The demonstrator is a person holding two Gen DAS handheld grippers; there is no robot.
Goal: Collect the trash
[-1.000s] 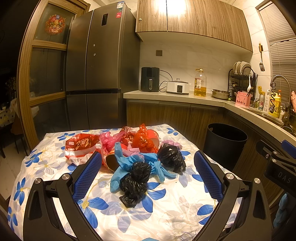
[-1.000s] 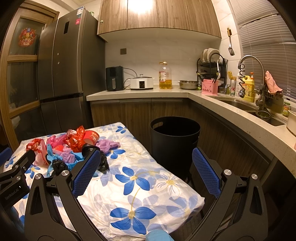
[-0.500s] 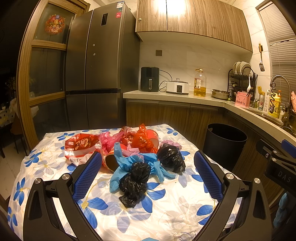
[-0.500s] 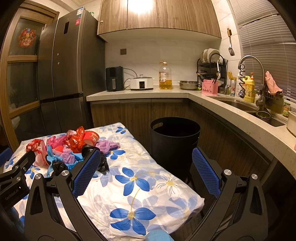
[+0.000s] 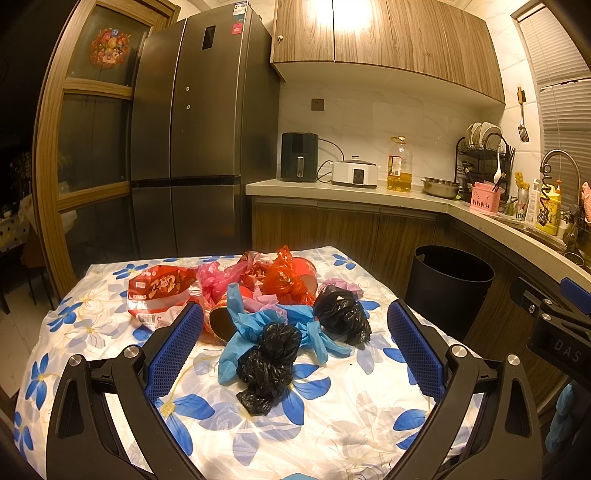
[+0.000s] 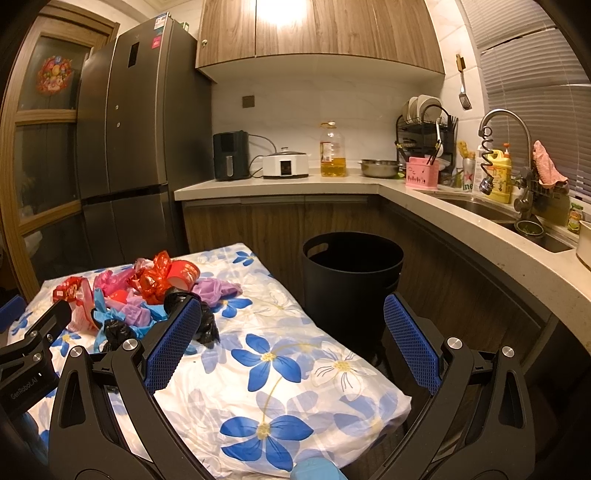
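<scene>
On the flowery table (image 5: 332, 424), a pile of trash bags (image 5: 280, 317) is sitting. The left gripper (image 5: 295, 354) and right gripper (image 6: 291, 347) are hanging wide open, holding nothing. The black bin (image 6: 351, 280) is standing beside the table.

Warm dim light, ceiling lamp glare on upper cabinets (image 5: 354, 29), sharp focus, fisheye-curved edges, dark corners

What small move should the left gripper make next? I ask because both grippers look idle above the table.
Probably ease the open left gripper forward and down onto the nearest crumpled black plastic bag. It lies loose at the pile's front edge, roughly centred between the fingers, and the round black plastic bin beside the table stands open.
</scene>
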